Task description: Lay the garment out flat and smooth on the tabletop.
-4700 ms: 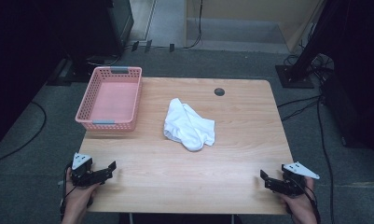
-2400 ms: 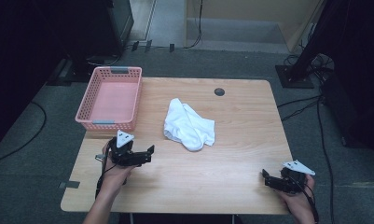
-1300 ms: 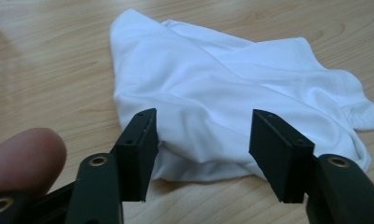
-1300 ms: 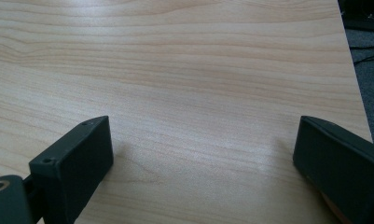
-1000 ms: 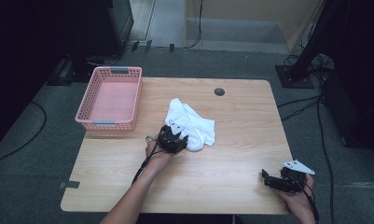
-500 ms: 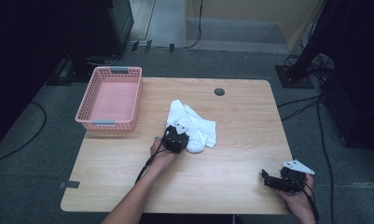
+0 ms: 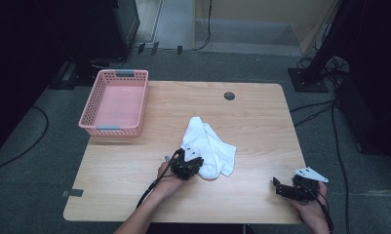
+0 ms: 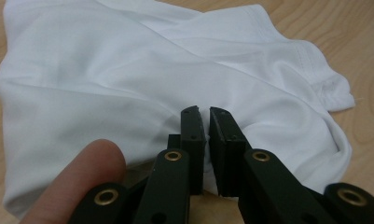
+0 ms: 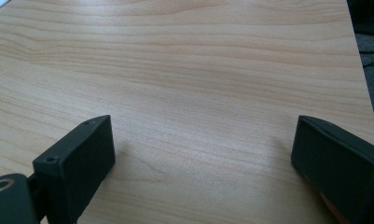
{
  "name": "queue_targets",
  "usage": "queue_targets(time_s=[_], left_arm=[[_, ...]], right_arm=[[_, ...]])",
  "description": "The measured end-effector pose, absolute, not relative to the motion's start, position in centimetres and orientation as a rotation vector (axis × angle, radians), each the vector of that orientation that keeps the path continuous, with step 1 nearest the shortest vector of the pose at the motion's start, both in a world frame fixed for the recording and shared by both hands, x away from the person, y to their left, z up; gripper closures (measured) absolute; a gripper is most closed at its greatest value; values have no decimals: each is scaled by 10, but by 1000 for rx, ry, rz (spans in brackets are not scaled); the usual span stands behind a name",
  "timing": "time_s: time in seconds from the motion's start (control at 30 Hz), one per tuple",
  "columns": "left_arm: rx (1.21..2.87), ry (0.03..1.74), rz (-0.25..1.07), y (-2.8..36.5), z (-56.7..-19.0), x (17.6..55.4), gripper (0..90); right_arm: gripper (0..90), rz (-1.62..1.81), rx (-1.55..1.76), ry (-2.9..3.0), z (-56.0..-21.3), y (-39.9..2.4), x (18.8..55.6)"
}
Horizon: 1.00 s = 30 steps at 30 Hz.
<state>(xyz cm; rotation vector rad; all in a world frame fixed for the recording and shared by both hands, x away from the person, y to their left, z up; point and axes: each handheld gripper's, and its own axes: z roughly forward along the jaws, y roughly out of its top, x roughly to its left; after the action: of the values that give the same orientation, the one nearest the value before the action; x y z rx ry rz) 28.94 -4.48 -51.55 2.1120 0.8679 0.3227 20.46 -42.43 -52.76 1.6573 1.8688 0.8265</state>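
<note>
the wooden surface (image 7: 134, 195) carries a pink basket (image 7: 116, 103) at its far left corner and a crumpled white cloth (image 7: 207, 148) near the middle, well apart from the basket. the left gripper (image 7: 188, 168) sits at the near edge of the cloth; in the left gripper view its jaws have just been closing and now stand almost together, with a fold of the cloth (image 8: 128, 84) seemingly pinched at the tips, though the gap is too narrow to see exactly how much fabric is caught. the right gripper (image 7: 293, 190) rests at the near right corner, well apart from the cloth, its jaws spread wide over bare wood and holding nothing. i'd judge this as the grasping step, the grip just made. the next move likely calls for lifting gently to check the hold, then carrying the cloth left toward the basket, keeping trailing fabric from dragging or slipping free.
</note>
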Motion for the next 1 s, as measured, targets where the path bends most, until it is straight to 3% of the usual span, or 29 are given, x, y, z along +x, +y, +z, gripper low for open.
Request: queue_targets(time_s=[0.3, 0.6, 0.73, 0.83, 1.0], left_arm=[[2110, 778, 250, -45, -503, 260, 880], [1931, 821, 232, -9, -466, 257, 877], [1808, 914, 242, 23, -454, 270, 876], [1709, 1055, 333, 60, -451, 289, 868], [1624, 1206, 430, 93, -456, 303, 786]], right_arm=[[61, 825, 1659, 1866, -528, -424, 204], [62, 825, 1659, 1866, -528, -424, 204], [61, 825, 1659, 1866, -528, -424, 204], [61, 826, 1659, 1865, -528, -424, 204], [62, 825, 1661, 1863, -528, -424, 204]])
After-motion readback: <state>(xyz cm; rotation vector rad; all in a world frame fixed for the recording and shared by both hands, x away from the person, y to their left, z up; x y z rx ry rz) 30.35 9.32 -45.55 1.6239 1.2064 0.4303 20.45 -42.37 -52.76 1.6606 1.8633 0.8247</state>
